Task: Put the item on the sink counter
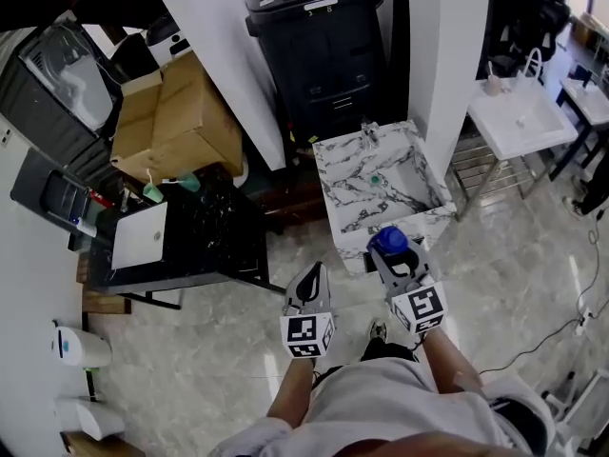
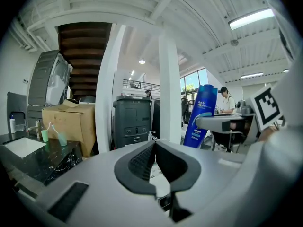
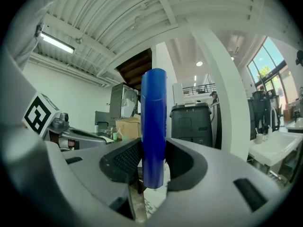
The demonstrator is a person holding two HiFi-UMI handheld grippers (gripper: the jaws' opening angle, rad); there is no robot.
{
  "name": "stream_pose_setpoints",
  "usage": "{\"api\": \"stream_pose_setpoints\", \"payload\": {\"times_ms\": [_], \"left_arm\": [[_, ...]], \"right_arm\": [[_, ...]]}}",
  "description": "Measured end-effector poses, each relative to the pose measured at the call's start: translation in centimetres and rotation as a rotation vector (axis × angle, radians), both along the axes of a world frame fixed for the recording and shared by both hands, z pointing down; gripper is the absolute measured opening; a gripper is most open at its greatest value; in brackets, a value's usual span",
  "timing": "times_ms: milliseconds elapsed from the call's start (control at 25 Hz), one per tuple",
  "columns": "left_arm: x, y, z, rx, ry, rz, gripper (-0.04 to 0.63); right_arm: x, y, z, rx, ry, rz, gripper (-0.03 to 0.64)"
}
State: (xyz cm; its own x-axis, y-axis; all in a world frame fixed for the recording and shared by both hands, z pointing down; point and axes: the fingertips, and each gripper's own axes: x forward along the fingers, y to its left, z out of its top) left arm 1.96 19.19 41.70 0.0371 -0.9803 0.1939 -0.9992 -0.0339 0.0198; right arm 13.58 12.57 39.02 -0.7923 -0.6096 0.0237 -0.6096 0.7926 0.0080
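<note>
The right gripper [image 1: 393,258] is clamping a blue bottle [image 3: 154,126], its jaws standing part open with the pads pressing on the bottle's two sides. The left gripper [image 1: 309,276] is sitting shut just left of it, the pads meeting at their tips with nothing between them [image 2: 155,144].

From the head view I'm only getting the bottle's round blue top [image 1: 388,241]; the jaws are covering the body. The bottle and right gripper are also hiding part of the near edge of the marble counter [image 1: 333,174], so I can't tell whether the bottle is over the counter or just short of it. In the right gripper view the bottle is blocking the middle of the scene, and the counter is barely showing below it.

The bottle is standing upright, tall and slim, plain deep blue on the side facing the right gripper's camera, with a rounded top and its lower end hanging below the pads. From the left gripper view it [image 2: 203,115] is showing pale print and a light swoosh, too small to read.

Farther off, a black bin [image 1: 319,36] is standing between two white pillars, and a black counter [image 1: 219,231] is lying to the left.
</note>
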Motion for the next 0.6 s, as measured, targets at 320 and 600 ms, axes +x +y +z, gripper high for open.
{"api": "stream_pose_setpoints", "payload": {"times_ms": [320, 600], "left_arm": [[0.3, -4.0, 1.9, -0.054, 0.001, 0.034, 0.011], [-1.0, -7.4, 2.6, -0.052, 0.017, 0.085, 0.011]], "right_arm": [[-0.2, -4.3, 2.3, -0.055, 0.006, 0.013, 0.153], [-1.2, -6.4, 3.4, -0.065, 0.019, 0.052, 0.153]]}}
